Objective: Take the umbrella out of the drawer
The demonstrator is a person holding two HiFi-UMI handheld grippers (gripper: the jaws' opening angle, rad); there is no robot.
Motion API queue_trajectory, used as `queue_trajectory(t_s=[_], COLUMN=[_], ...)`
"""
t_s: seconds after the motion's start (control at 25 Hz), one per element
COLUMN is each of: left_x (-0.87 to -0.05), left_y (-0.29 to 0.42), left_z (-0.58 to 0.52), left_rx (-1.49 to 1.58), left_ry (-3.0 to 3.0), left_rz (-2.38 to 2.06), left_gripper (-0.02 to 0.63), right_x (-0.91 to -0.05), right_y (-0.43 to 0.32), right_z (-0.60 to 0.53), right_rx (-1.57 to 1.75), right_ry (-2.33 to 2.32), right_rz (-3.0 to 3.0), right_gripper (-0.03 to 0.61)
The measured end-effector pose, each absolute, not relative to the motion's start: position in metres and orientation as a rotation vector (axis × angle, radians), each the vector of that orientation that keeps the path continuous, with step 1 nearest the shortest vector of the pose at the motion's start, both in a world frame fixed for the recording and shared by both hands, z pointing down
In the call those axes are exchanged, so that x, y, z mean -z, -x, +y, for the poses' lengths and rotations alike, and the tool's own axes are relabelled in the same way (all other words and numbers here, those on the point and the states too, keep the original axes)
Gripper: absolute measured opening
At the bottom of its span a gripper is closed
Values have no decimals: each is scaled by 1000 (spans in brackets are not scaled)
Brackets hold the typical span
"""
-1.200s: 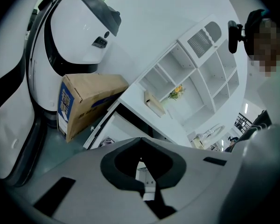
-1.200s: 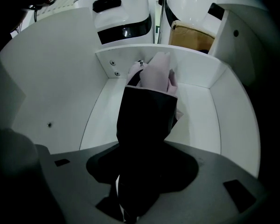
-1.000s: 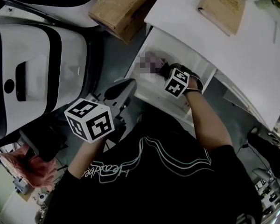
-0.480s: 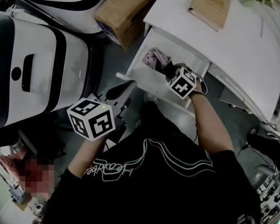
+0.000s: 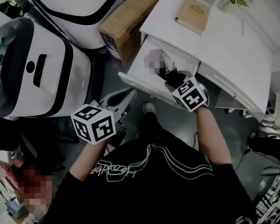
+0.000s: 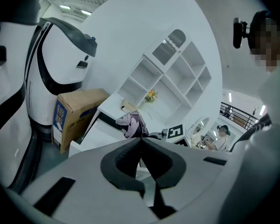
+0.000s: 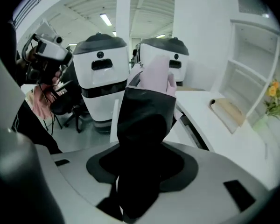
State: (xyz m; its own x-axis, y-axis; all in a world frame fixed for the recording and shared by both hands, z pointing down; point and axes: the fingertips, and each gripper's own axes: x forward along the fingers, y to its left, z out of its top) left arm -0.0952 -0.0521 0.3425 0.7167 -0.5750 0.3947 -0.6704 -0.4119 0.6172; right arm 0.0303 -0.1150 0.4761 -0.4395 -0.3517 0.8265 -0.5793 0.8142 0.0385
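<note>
well, the left gripper (image 6: 140, 143) is closest to the body. its two jaws are pressed together with nothing in them. the right gripper (image 7: 142, 167) is squeezing the umbrella (image 7: 147, 97) — its jaws are clamped on the dark end, and the pink end sticks out past them. i think the umbrella is up out of the open drawer (image 5: 139, 76) now, hanging just over it, beside the white desk (image 5: 224, 41).

what could go wrong? the umbrella is soft and floppy and only one end is held. it could slide out of the jaws and drop back into the drawer or onto the floor (image 5: 177, 120). the loose pink cloth could also catch on the drawer front or the desk edge if it swings too close. the book (image 5: 192, 15) farther back on the desk looks safe, well apart from it all.

the right gripper view shows the squeeze best — dark cloth fills the gap between the jaws. the head view cannot show that, because the marker cube (image 5: 191, 93) covers the jaws and the pink part is blurred there. it does show the drawer under the umbrella. the left gripper view looks from the side: the pink bundle sits higher than the drawer front, with the white shelf (image 6: 172, 78) far behind.
</note>
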Motion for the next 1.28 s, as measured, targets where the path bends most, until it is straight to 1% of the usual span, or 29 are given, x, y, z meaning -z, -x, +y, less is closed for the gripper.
queue_trajectory(t_s=[0.12,0.36,0.68,0.92,1.28], left_x=[-323,-292,-278,-273,-267], left_y=[94,88,80,75,76], left_z=[-34,-7,31,45,50], left_rx=[-142,-126,-155,-138,-115], left_ry=[-2176,-2263,-2340,-2354,-2358], left_rz=[-945,-944,-897,-871,-861], left_gripper=[20,20,20,20,20], right_x=[-443,-382,-322,-303,-301], right_y=[-34,-34,-20,-20,-16], right_z=[-92,-47,7,34,47], right_rx=[-333,-483,-631,-639,-649], right_ry=[-763,-915,-1051,-1090,-1069], right_rz=[-2138,-2349,-2640,-2720,-2737], right_gripper=[209,209,209,210,209])
